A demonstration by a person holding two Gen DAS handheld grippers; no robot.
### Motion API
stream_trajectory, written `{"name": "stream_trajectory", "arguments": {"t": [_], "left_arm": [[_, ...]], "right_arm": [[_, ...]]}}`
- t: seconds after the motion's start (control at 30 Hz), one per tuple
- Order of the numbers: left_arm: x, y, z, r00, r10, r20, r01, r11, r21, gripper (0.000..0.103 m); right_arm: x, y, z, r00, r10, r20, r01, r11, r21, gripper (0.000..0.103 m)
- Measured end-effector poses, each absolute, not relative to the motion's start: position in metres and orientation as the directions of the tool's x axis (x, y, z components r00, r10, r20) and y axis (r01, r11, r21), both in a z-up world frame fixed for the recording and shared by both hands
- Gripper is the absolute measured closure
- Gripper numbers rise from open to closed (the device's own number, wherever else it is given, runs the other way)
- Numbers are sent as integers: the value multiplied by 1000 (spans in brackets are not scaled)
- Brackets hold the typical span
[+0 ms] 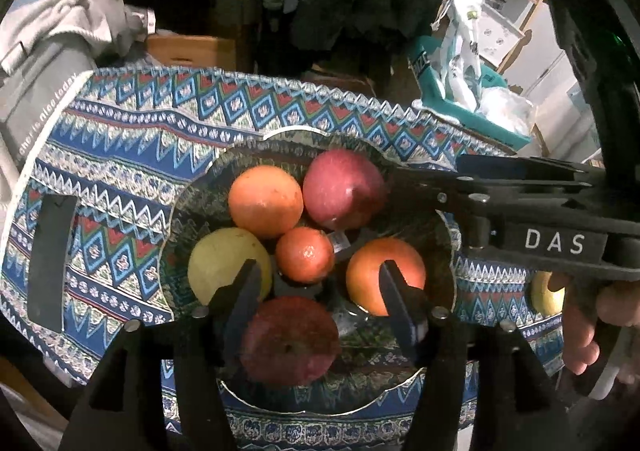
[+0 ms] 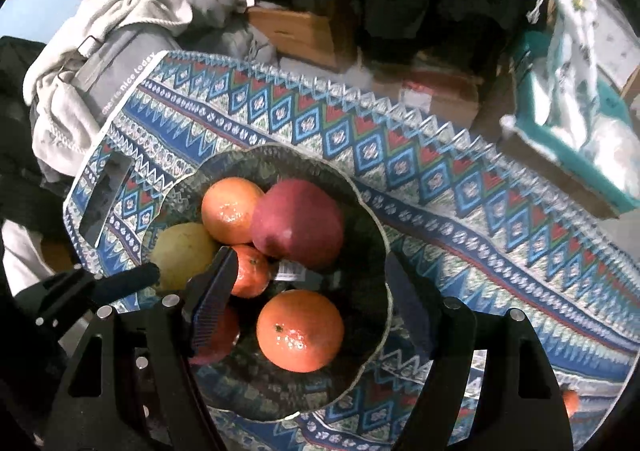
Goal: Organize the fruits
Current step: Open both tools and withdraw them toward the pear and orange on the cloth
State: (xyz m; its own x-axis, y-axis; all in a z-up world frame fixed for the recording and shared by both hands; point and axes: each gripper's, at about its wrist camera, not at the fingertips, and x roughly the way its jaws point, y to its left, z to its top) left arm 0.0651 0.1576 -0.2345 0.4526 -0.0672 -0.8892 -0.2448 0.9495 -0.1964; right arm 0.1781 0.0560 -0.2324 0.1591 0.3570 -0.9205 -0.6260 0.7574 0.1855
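Glass bowl [image 1: 444, 231] holds six round fruits with no clear long axis; the near red apple [image 1: 290, 339] shows its stem dimple up toward the camera. That apple sits between the released left tongs [image 1: 320, 283], a pear [image 1: 224, 263] beside its left finger and an orange [image 1: 384, 275] behind its right one; the released right tongs [image 2: 316, 275] straddle an orange [image 2: 300, 329], a tangerine [image 2: 250, 271] touching one finger. Bowl rests on a patterned blue cloth [image 2: 440, 171] over the bench, with grey laundry [image 2: 100, 51], cardboard boxes and dark hanging coats beyond.
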Motion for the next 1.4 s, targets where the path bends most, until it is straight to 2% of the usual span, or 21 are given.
{"name": "stream_trajectory", "arguments": {"t": [0.4, 0.87, 1.2, 1.33, 1.4], "left_arm": [[54, 143, -189, 522, -21, -853, -192, 971, -141, 25], [48, 113, -145, 571, -34, -820, -126, 984, -129, 25], [51, 81, -122, 594, -77, -801, -68, 987, -146, 21], [53, 67, -116, 594, -98, -799, -46, 987, -155, 21], [54, 61, -114, 596, -115, -795, -29, 986, -164, 16]], "right_arm": [[152, 34, -171, 314, 359, -879, -634, 769, 88, 26], [133, -6, -113, 371, 426, -825, -603, 786, 135, 24], [131, -52, -91, 435, 413, -800, -551, 825, 127, 23], [128, -70, -85, 454, 403, -795, -540, 834, 115, 19], [126, -78, -83, 453, 409, -792, -539, 833, 122, 19]]}}
